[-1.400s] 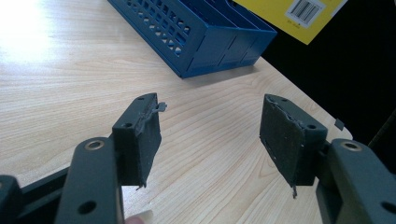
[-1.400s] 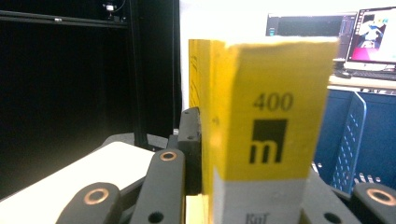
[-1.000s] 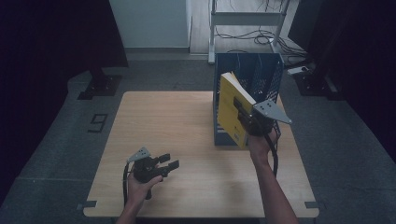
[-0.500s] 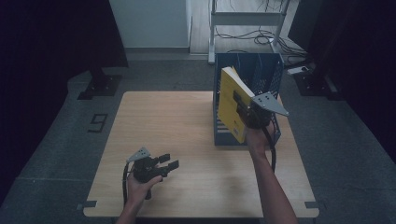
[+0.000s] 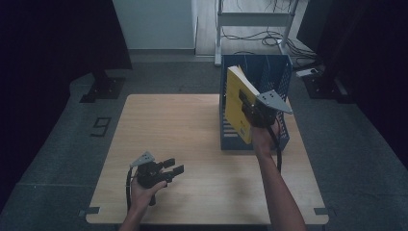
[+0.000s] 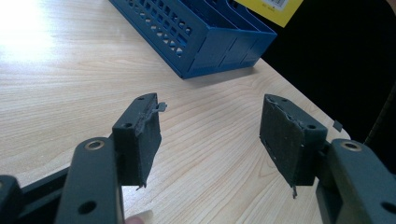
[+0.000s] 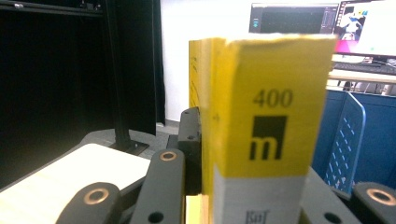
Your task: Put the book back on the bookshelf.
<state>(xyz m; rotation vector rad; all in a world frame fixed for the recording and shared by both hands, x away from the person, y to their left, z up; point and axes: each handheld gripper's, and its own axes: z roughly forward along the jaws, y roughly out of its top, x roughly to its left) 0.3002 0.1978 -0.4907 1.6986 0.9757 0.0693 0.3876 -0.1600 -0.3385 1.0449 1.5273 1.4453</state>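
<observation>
**Yellow book held above the blue rack**

The yellow book (image 5: 238,103) is pinched between the jaws of the right gripper (image 5: 255,111) and hangs tilted over the front part of the blue file rack (image 5: 276,72). The rack stands on the wooden table (image 5: 183,125). Well apart from the rack, near the table's front edge, the left gripper (image 5: 171,168) has its jaws spread, with nothing between them.

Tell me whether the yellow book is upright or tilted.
Tilted. In the high view the yellow book leans at the blue file rack, clamped in the right gripper above the table.
</observation>
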